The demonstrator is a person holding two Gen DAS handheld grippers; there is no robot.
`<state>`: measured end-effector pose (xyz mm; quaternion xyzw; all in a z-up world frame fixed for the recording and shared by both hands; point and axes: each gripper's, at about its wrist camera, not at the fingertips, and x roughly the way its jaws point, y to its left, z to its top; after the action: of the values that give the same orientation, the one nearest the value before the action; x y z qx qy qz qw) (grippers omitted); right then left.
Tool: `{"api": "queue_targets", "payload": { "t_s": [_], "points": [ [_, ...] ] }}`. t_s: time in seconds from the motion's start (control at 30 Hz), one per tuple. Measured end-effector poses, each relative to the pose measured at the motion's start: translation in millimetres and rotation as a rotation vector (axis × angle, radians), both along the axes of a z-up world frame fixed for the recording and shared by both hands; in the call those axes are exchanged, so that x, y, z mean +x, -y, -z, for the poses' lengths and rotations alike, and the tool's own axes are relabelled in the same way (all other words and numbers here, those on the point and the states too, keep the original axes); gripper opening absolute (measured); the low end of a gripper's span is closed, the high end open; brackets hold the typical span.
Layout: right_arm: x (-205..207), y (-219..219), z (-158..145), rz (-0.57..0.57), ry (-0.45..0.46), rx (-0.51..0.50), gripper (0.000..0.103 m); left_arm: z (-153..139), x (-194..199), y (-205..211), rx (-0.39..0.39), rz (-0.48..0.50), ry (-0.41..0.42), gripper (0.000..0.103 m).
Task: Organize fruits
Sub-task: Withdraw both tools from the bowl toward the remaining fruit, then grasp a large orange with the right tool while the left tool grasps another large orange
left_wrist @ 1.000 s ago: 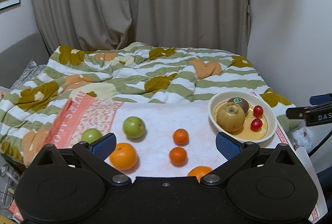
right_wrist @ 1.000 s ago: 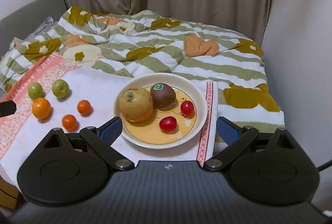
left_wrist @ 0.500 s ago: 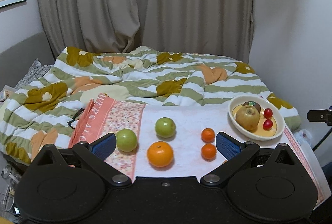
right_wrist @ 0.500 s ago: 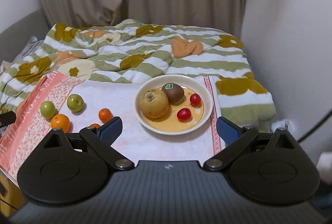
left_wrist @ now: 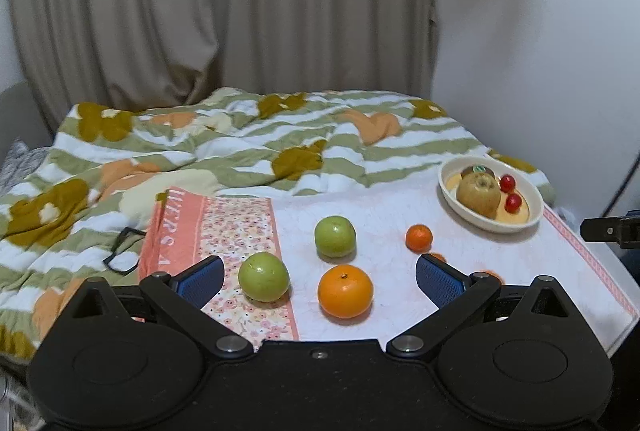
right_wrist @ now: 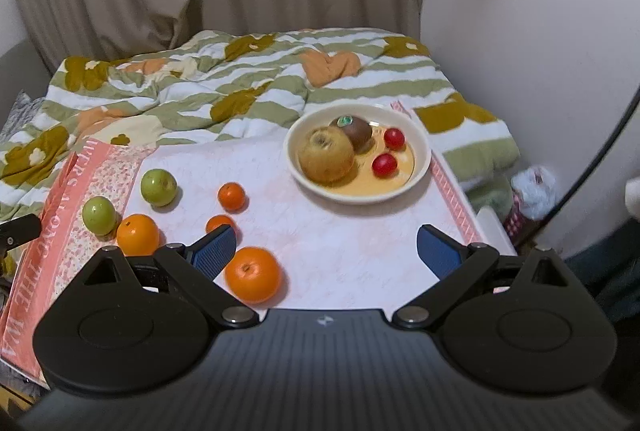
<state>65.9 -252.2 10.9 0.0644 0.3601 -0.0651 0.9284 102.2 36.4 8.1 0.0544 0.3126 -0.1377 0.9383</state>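
Observation:
A cream bowl (right_wrist: 420,173) on the white cloth holds a russet apple (right_wrist: 326,159), a kiwi (right_wrist: 356,129) and two red cherry tomatoes (right_wrist: 385,164). Loose on the cloth lie two green apples (left_wrist: 335,236) (left_wrist: 263,276), a large orange (left_wrist: 345,291) and small mandarins (left_wrist: 419,238). In the right wrist view another large orange (right_wrist: 252,274) lies near the front. My left gripper (left_wrist: 318,277) is open and empty, with the near green apple and the orange between its fingers' line. My right gripper (right_wrist: 324,251) is open and empty, short of the bowl.
The cloth (left_wrist: 384,215) covers a flat surface on a bed with a striped floral duvet (left_wrist: 240,143). Black glasses (left_wrist: 120,259) lie on the duvet at the left. Curtains (left_wrist: 224,3) and a white wall (left_wrist: 540,51) stand behind. A plastic bag (right_wrist: 532,191) lies beside the bed.
Both grippers have pulled back and risen, so more of the cloth and fruit shows. The left view has swung left. No fruit has moved.

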Motion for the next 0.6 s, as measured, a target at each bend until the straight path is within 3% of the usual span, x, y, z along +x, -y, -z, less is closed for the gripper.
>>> {"api": "queue_targets", "payload": {
  "t_s": [0.23,0.6],
  "points": [
    [4.7,-34.7,32.1,0.04,-0.03,0.008,0.103,31.3,33.2,-15.2,-0.001,0.09,-0.068,0.103],
    [34.3,-62.7,84.9,0.007,-0.128,-0.027,0.103,78.4,68.5,1.4,-0.011,0.143,-0.199,0.103]
  ]
}}
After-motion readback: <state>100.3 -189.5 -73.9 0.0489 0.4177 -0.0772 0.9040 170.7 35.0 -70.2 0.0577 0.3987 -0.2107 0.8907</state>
